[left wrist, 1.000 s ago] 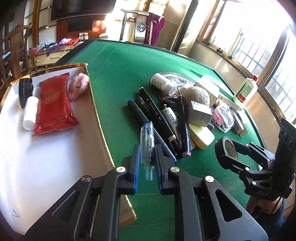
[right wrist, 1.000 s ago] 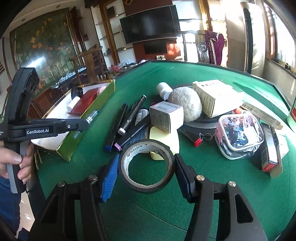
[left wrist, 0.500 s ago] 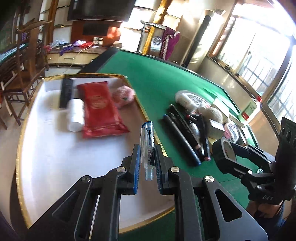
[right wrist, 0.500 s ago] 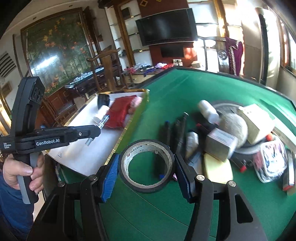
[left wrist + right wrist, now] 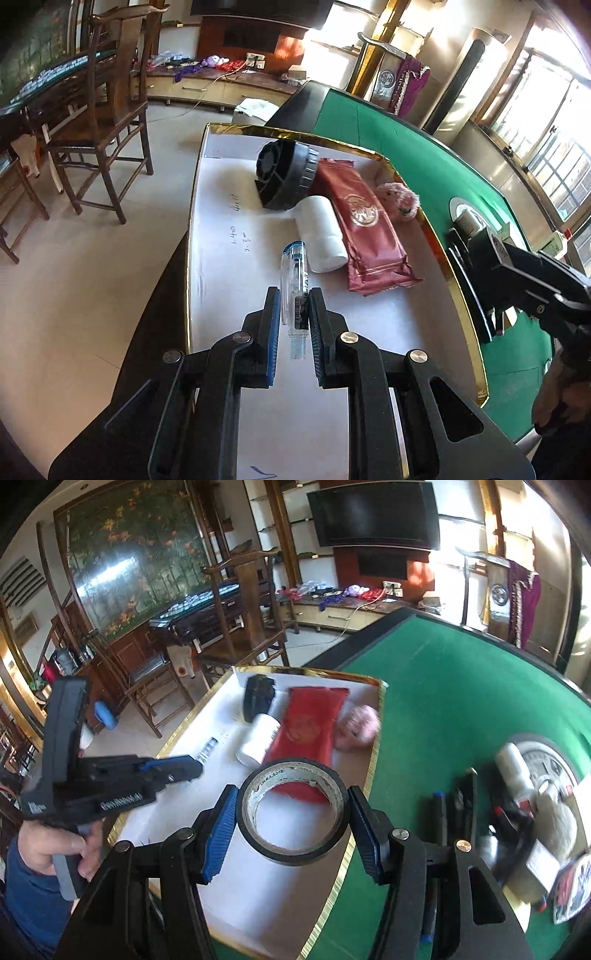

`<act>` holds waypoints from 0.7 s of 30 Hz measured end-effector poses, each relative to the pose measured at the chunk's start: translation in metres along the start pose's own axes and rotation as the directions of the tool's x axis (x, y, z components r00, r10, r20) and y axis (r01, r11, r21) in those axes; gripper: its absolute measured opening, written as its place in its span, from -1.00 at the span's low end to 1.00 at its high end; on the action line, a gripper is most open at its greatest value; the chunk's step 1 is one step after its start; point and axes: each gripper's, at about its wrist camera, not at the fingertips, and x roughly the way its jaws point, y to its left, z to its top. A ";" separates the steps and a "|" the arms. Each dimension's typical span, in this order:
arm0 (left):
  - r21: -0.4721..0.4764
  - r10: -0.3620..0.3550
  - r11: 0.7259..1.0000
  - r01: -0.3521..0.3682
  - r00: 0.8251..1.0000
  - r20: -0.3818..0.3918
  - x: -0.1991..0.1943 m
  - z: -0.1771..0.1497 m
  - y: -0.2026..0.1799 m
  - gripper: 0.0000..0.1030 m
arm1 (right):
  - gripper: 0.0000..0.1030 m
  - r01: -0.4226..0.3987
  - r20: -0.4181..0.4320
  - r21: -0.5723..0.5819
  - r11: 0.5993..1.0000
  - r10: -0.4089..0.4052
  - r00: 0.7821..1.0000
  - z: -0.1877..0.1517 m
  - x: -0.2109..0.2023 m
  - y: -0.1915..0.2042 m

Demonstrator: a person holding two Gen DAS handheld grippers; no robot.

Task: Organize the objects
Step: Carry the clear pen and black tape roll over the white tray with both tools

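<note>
My left gripper (image 5: 293, 314) is shut on a clear pen (image 5: 293, 280) with a blue tip, held above the white, gold-rimmed tray (image 5: 229, 280). My right gripper (image 5: 291, 814) is shut on a black roll of tape (image 5: 293, 843), hanging over the tray's (image 5: 258, 886) green-table side. In the tray lie a red pouch (image 5: 364, 225), a white bottle (image 5: 321, 232), a black round part (image 5: 286, 175) and a pink fluffy ball (image 5: 399, 197). The right wrist view shows the left gripper (image 5: 199, 766) at its left, in a hand.
The green felt table (image 5: 454, 701) carries several markers (image 5: 447, 808), a white bottle (image 5: 513, 768), a fluffy ball and small boxes at the right. Wooden chairs (image 5: 107, 114) stand on the floor beyond the tray's left edge.
Both grippers have swung left from the pile on the green felt to over the white tray, each keeping its load: the pen in the left, the tape in the right.
</note>
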 end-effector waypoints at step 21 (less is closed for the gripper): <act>-0.184 -0.044 0.982 0.043 0.999 0.003 0.014 0.029 0.033 -0.72 | 0.14 -0.044 -0.126 0.079 0.996 0.053 0.991 0.119 0.163 0.050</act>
